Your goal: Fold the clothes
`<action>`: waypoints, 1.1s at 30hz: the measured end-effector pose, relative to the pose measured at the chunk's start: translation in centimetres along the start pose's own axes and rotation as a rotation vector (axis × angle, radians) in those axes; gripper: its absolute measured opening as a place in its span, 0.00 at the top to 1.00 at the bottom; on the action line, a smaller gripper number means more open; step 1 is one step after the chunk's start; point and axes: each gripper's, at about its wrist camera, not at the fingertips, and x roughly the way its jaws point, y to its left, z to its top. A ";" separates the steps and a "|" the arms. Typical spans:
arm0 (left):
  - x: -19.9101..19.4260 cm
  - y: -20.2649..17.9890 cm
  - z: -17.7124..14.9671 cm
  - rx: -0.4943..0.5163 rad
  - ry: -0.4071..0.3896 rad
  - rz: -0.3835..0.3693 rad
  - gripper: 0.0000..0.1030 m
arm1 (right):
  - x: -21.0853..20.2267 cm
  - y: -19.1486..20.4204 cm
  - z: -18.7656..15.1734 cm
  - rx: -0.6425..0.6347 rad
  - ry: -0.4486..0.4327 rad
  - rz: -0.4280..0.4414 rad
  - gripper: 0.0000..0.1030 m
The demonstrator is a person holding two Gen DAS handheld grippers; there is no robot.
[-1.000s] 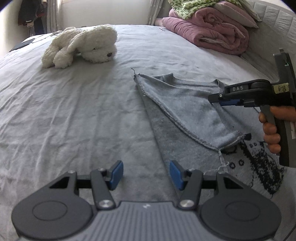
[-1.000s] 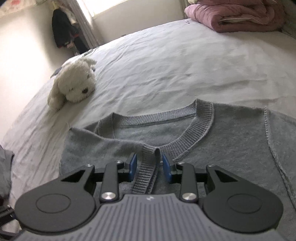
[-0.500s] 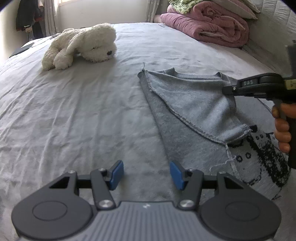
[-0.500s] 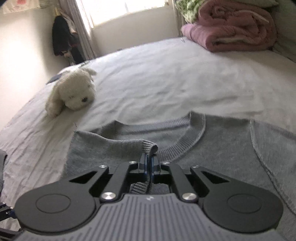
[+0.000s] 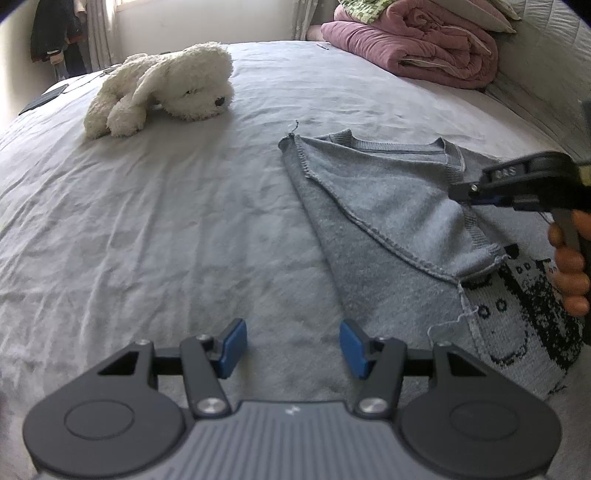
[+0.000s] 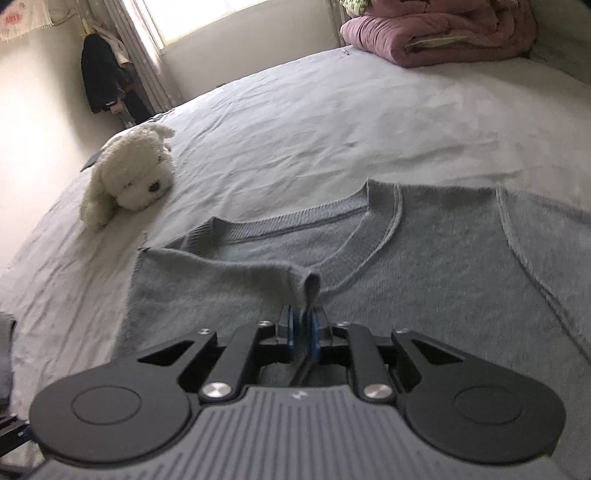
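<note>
Soft daylight from the window [image 6: 207, 18] at the back; fisheye bending at edges, slight motion blur throughout.

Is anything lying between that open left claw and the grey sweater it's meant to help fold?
Nothing visible does. Only bare bedsheet lies ahead of the open left gripper, and the sweater starts just beyond its right fingertip. The plush dog sits far off.
</note>
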 end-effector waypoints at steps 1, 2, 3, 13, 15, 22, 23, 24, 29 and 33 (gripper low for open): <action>0.0 0.0 0.0 -0.001 0.000 0.000 0.44 | -0.5 -0.1 -0.4 0.011 0.001 0.007 0.78; 0.0 0.0 0.0 -0.004 0.000 -0.002 0.44 | -1.1 -0.1 -0.8 0.024 0.001 0.013 0.74; 0.0 0.1 0.0 -0.007 0.001 -0.004 0.44 | -1.6 -0.2 -1.1 0.036 0.002 0.020 0.69; 0.0 -0.2 -0.1 0.006 0.003 0.002 0.43 | -5.8 0.7 -4.8 0.054 0.030 0.055 0.81; 0.0 -0.3 -0.2 0.023 0.004 0.009 0.43 | -6.5 1.0 -5.3 0.036 0.028 0.044 0.97; 0.0 -0.3 -0.2 0.040 0.012 0.011 0.43 | -8.6 2.0 -7.0 -0.024 0.018 0.006 0.85; -0.1 -0.1 -0.2 0.030 0.012 0.008 0.43 | -8.9 2.2 -7.3 -0.032 0.017 0.000 0.85; -0.2 0.0 -0.1 0.022 0.009 0.006 0.43 | -9.3 2.3 -7.5 -0.041 0.015 -0.005 0.85; -0.4 0.2 -0.1 0.009 0.002 0.005 0.43 | -11.6 4.2 -10.6 -0.039 0.082 0.098 0.84; -0.5 -0.1 -0.2 0.020 0.002 -0.003 0.43 | -12.6 5.1 -13.1 -0.003 0.157 0.170 0.83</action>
